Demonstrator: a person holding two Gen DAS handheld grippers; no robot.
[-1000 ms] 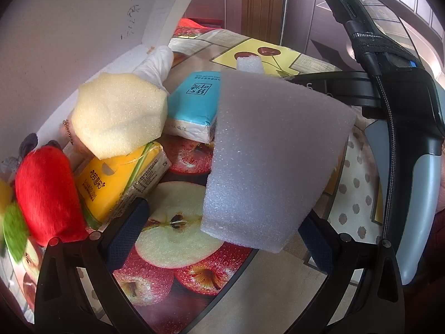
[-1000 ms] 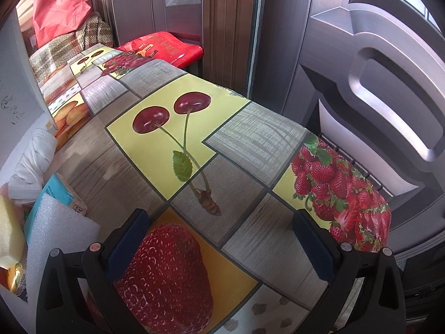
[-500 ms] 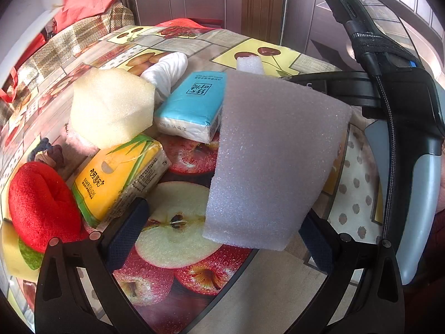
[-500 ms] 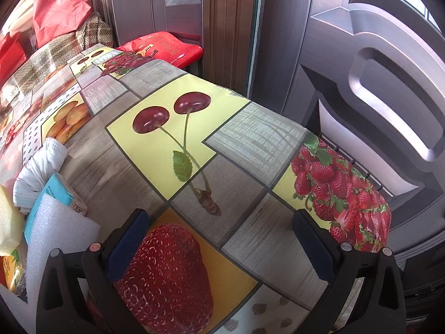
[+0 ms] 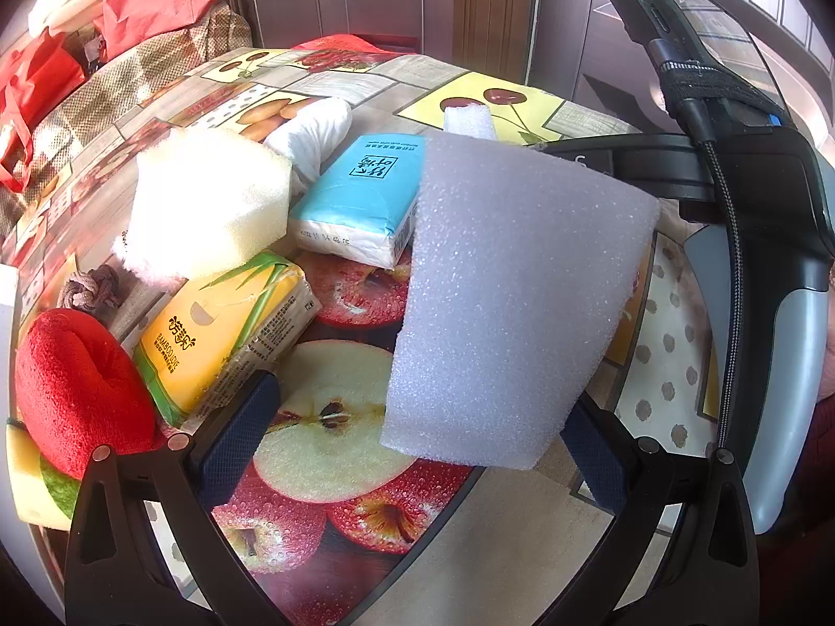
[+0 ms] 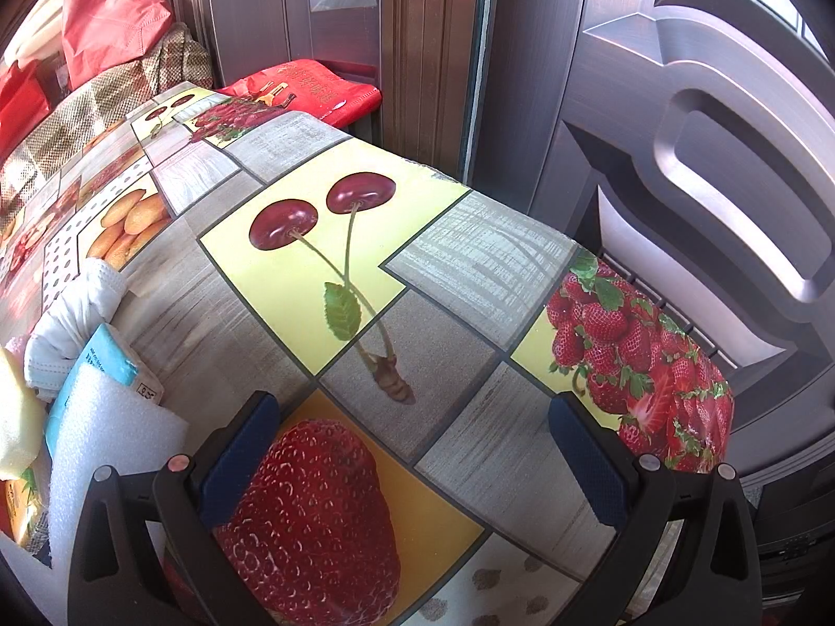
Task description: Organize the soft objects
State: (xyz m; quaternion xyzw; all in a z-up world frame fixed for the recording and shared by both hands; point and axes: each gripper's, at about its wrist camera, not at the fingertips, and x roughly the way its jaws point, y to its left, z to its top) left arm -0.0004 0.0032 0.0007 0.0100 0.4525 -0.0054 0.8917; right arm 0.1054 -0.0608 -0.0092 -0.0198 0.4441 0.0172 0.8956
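In the left wrist view a white foam sheet (image 5: 516, 302) stands curved on the table, right of centre, between my left gripper's wide-open fingers (image 5: 417, 443). To its left lie a blue tissue pack (image 5: 360, 203), a yellow tissue pack (image 5: 229, 334), a pale yellow sponge (image 5: 209, 208), a red plush apple (image 5: 78, 386) and a rolled white cloth (image 5: 313, 130). The right gripper's body (image 5: 756, 208) stands behind the foam. My right gripper (image 6: 412, 454) is open and empty over the strawberry print; the foam sheet (image 6: 104, 459) shows at its left.
The table carries a fruit-print oilcloth (image 6: 334, 240) and ends near metal doors (image 6: 704, 156) on the right. A grey knotted rope (image 5: 88, 292) lies by the sponge. A red bag (image 6: 308, 88) sits beyond the far edge. A checked cloth with red bags (image 5: 130, 15) is at the far left.
A large white object that filled the upper left of the left wrist view has gone, uncovering the far table. The soft things and both grippers have barely moved.
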